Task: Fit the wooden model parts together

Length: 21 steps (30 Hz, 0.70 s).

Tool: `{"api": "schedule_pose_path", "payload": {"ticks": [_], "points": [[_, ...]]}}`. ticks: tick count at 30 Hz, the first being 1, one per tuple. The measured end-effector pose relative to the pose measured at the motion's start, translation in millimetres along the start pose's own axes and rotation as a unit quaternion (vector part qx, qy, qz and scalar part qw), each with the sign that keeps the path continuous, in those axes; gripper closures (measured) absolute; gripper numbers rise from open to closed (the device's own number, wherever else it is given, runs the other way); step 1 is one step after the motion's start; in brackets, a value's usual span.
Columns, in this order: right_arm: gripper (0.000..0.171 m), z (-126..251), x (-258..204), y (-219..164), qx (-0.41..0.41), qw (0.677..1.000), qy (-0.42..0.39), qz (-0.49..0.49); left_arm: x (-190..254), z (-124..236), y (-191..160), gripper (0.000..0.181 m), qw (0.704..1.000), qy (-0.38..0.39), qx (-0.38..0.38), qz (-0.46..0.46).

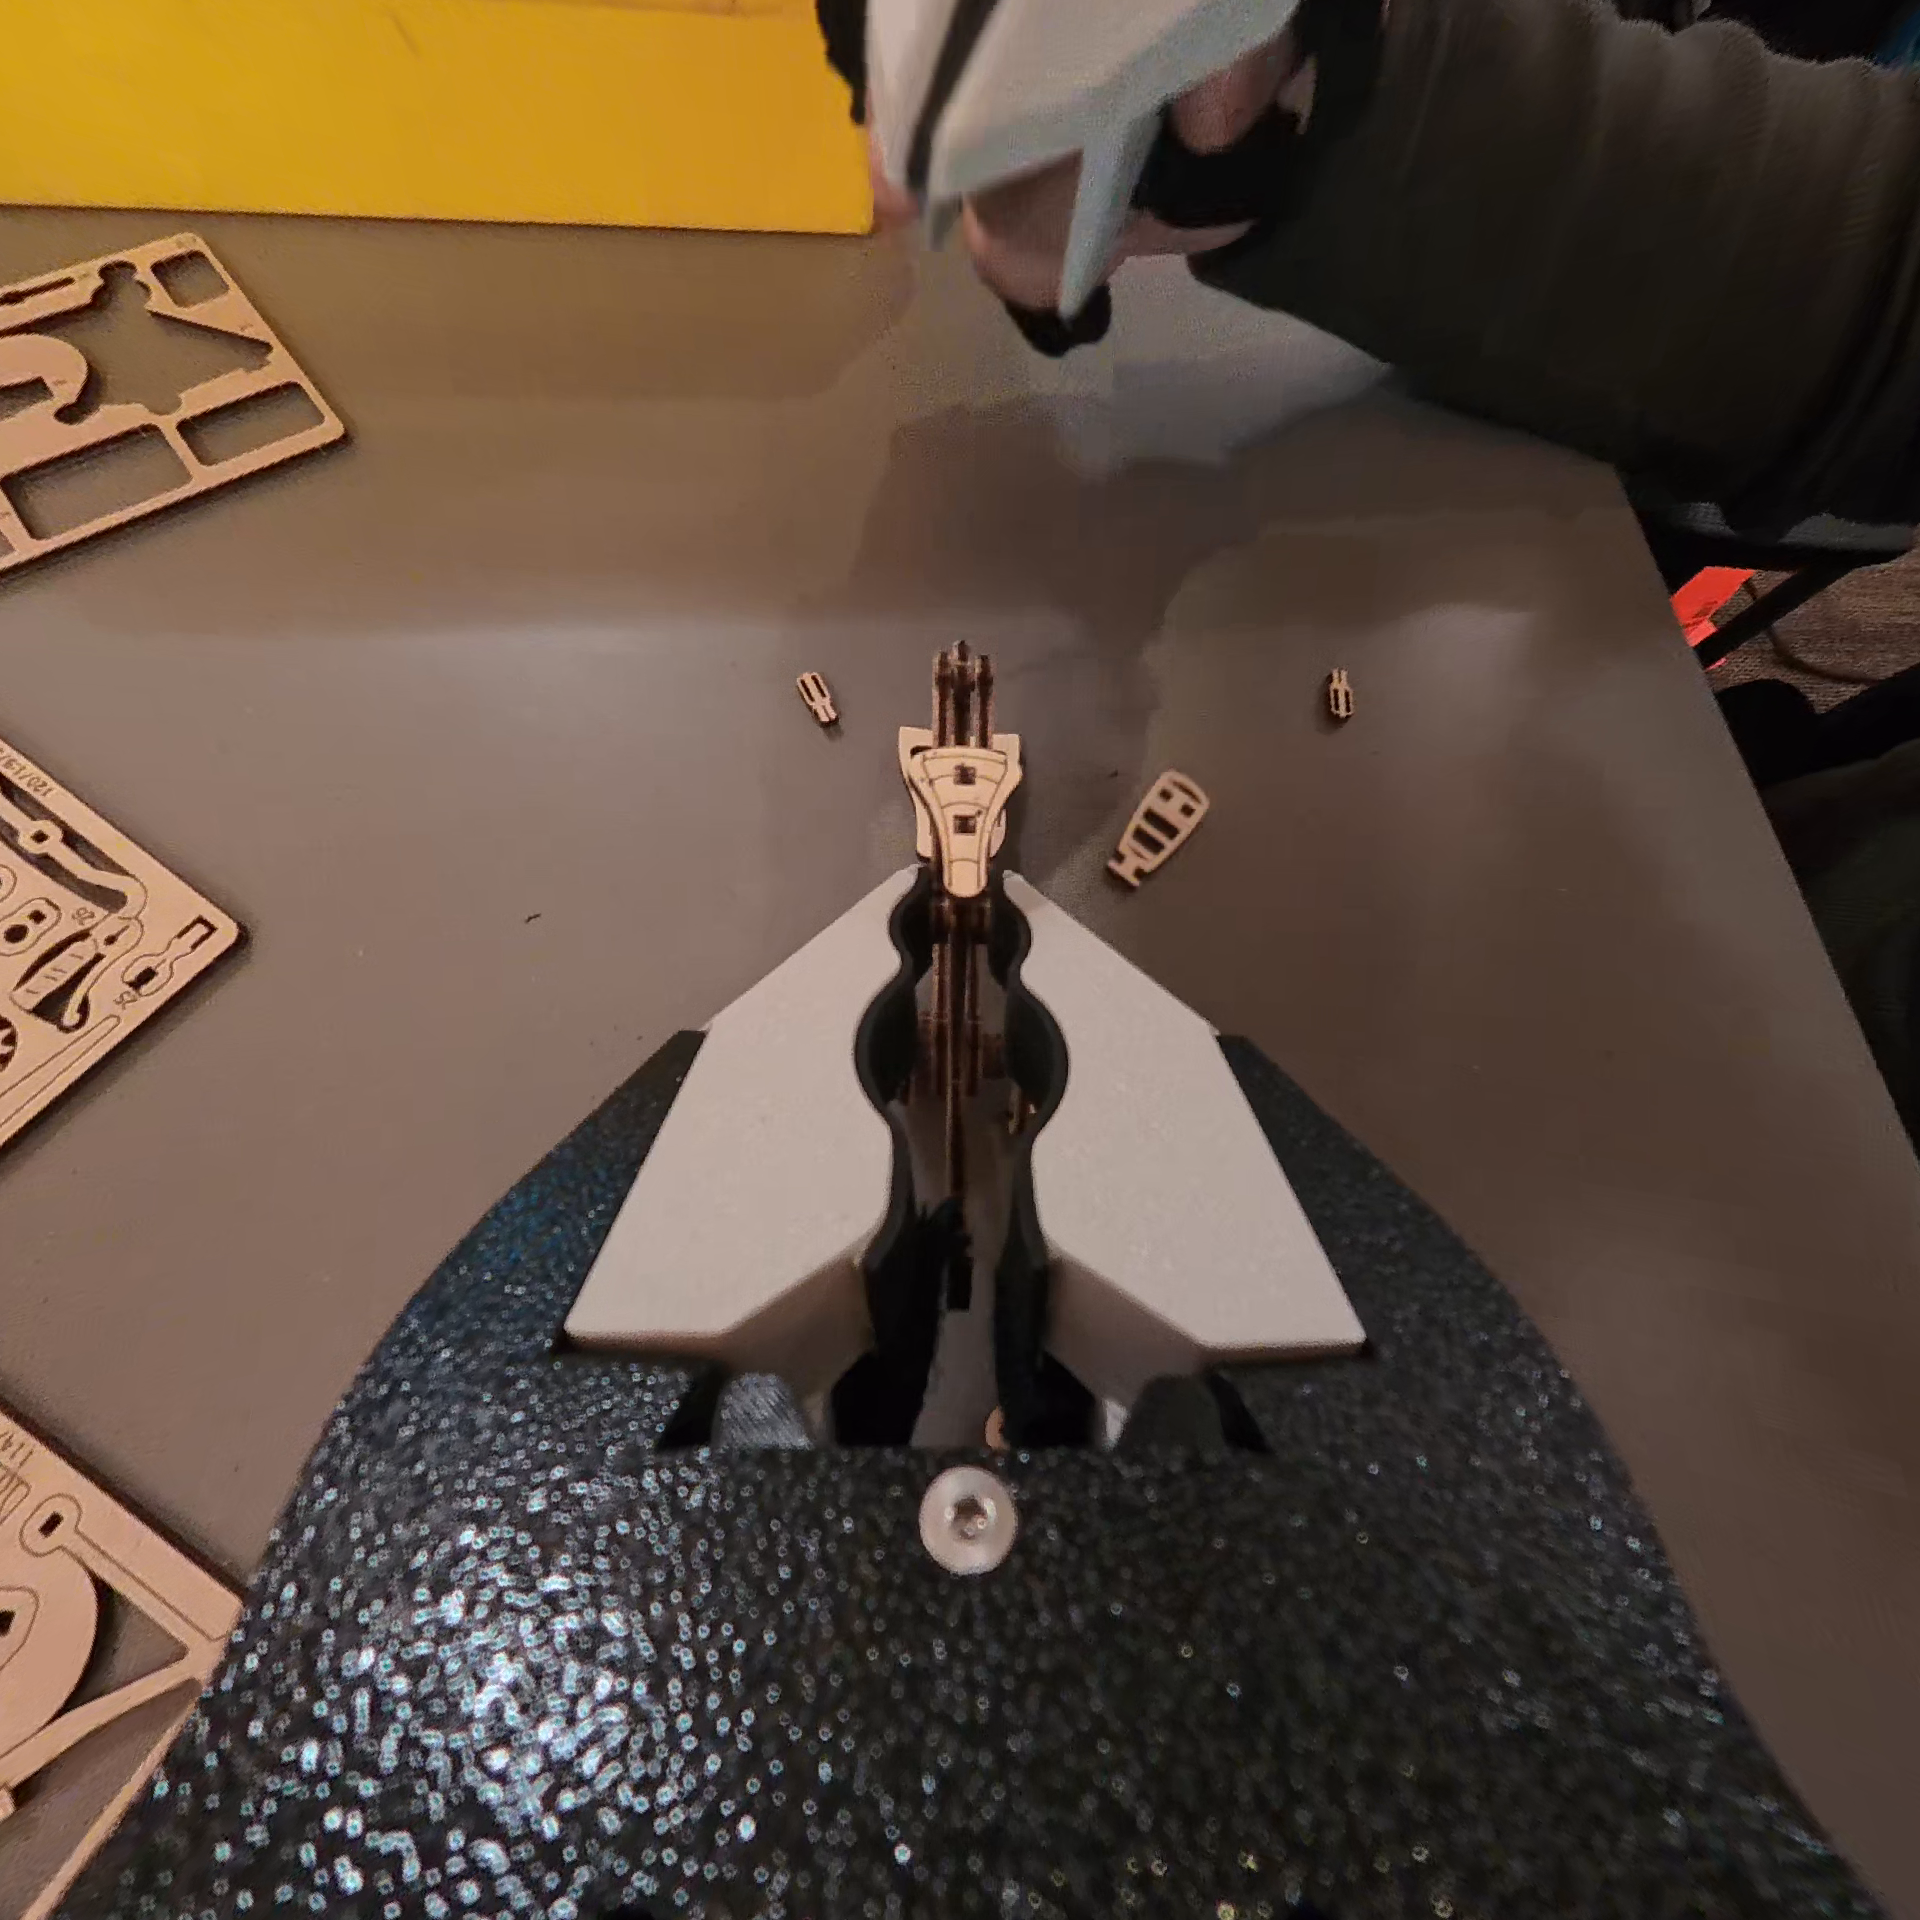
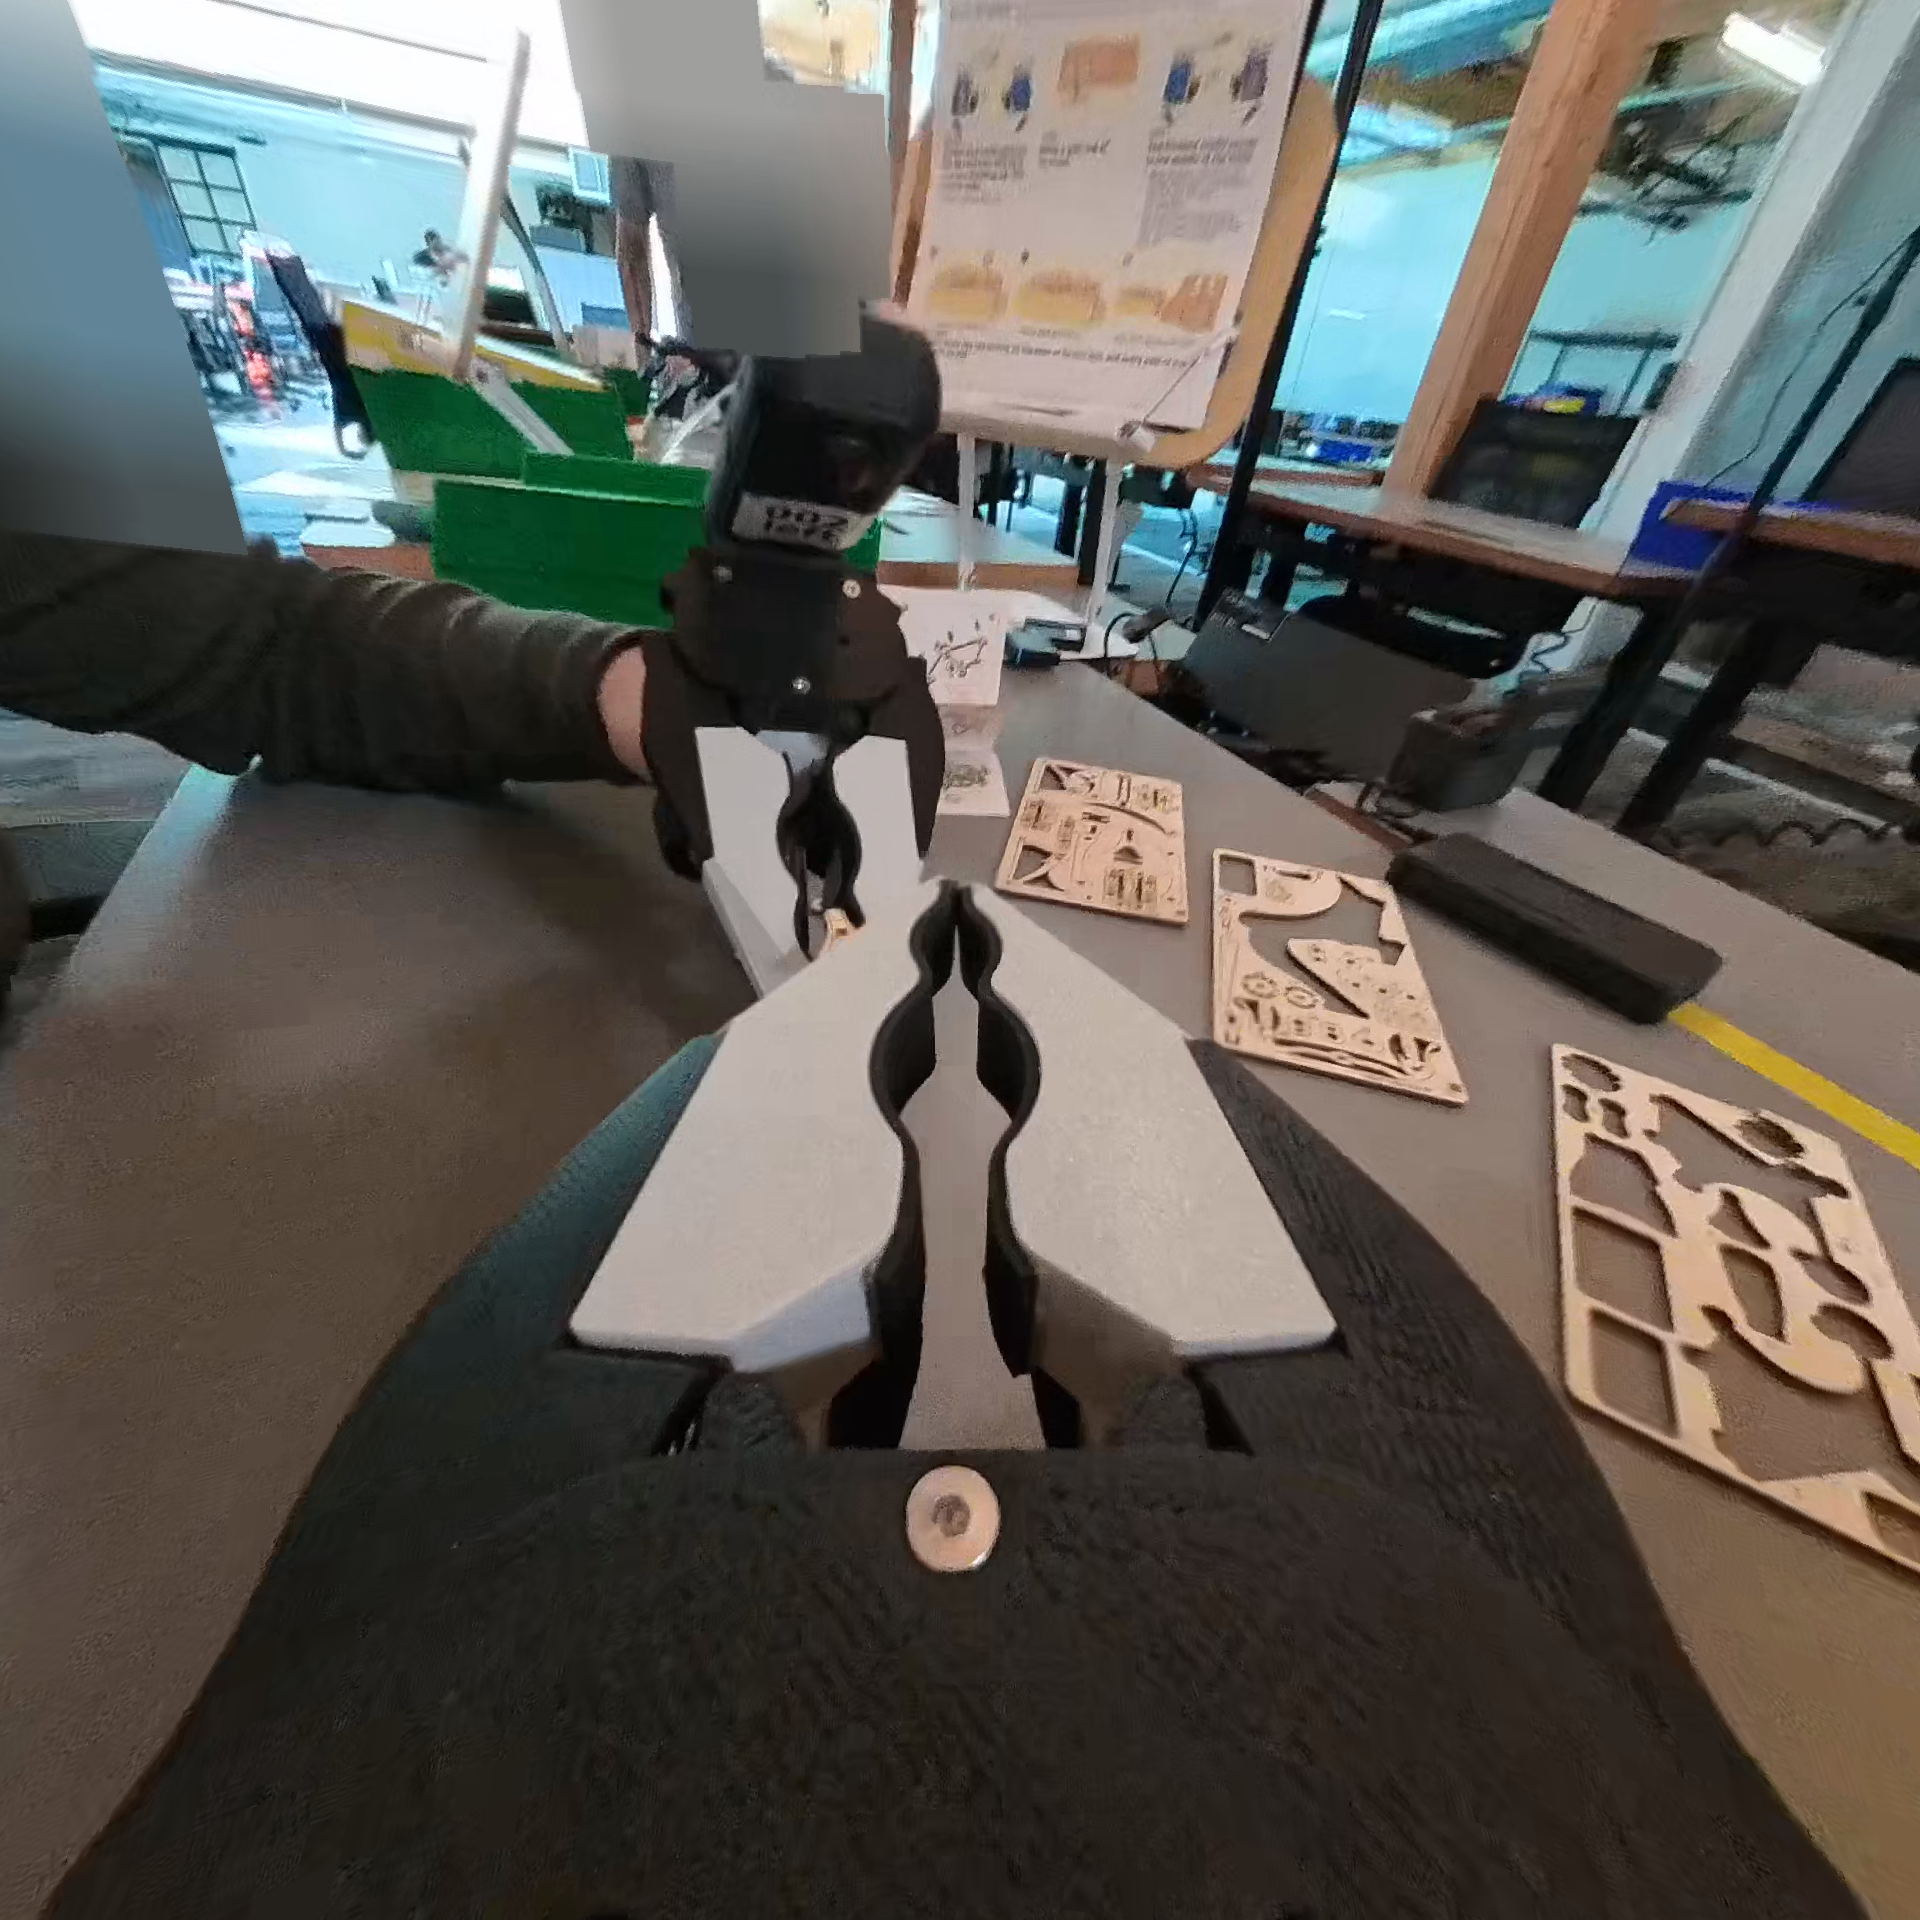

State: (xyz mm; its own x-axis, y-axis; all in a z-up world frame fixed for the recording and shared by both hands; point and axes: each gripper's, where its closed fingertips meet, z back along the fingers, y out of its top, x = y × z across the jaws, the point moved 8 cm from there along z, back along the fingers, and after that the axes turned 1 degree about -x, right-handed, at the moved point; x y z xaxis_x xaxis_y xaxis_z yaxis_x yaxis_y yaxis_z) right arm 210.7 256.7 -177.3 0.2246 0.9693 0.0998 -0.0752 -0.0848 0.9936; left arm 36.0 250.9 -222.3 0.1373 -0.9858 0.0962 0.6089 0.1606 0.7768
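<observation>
The left wrist view is dim and warm-toned; the grey table (image 1: 1351,1039) carries soft, broad shadows and pale reflected patches near its far side; the right gripper (image 1: 1049,156) at the top is smeared by motion blur, while the wooden model (image 1: 961,821) stays sharp; the near gripper body sparkles with speckled glare. The right wrist view is brighter, lit by daylight from blown-out windows (image 2: 312,156) at the back; the left gripper (image 2: 821,904) is slightly soft; straight lines bow at the edges in both views, and the wooden sheets (image 2: 1725,1299) stretch toward the corners.
</observation>
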Motion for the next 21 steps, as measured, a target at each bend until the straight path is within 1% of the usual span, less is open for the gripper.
{"api": "schedule_pose_path", "payload": {"ticks": [4,5,6,7,9,11,12,15,16,18,19,21], "points": [[0.171,7.3,11.6,-2.0,-0.001,0.996,-0.081,0.042,0.4,-0.8,0.2,0.174,1.000,0.000,0.004,-0.002],[0.165,7.2,14.1,-2.9,0.002,0.993,-0.105,0.055,0.5,-1.0,0.1,0.174,1.000,-0.001,0.007,0.000],[0.162,7.6,15.6,-3.4,0.011,0.989,-0.130,0.070,0.5,-1.4,0.1,0.169,1.000,-0.002,0.008,0.003],[0.159,8.4,16.1,-3.3,0.025,0.984,-0.154,0.087,-0.2,-2.4,-1.0,0.159,1.000,0.001,0.000,0.006],[0.154,10.5,15.8,-1.8,0.058,0.972,-0.193,0.118,0.1,-4.2,-2.7,0.145,1.000,0.009,-0.012,-0.001],[0.148,12.9,15.5,-1.1,0.077,0.960,-0.227,0.146,2.7,-2.2,-1.4,0.127,1.000,0.021,-0.002,-0.020],[0.145,14.8,14.9,-1.2,0.081,0.953,-0.244,0.163,3.9,1.3,-0.6,0.115,0.999,0.034,0.004,-0.028],[0.142,17.3,12.9,-4.5,0.084,0.929,-0.291,0.212,6.8,22.1,-0.7,0.080,0.993,0.100,0.056,-0.042],[0.142,17.3,13.0,-5.7,0.083,0.923,-0.304,0.221,8.5,31.7,-3.1,0.073,0.987,0.126,0.085,-0.047],[0.141,15.4,13.7,-9.1,0.077,0.915,-0.320,0.235,13.9,53.1,-11.5,0.074,0.966,0.186,0.166,-0.064],[0.141,13.7,14.7,-10.7,0.071,0.912,-0.325,0.239,17.6,64.1,-16.2,0.079,0.949,0.216,0.215,-0.073],[0.141,10.2,15.0,-12.7,0.062,0.911,-0.328,0.244,26.5,82.7,-24.6,0.096,0.913,0.258,0.306,-0.084]]}}
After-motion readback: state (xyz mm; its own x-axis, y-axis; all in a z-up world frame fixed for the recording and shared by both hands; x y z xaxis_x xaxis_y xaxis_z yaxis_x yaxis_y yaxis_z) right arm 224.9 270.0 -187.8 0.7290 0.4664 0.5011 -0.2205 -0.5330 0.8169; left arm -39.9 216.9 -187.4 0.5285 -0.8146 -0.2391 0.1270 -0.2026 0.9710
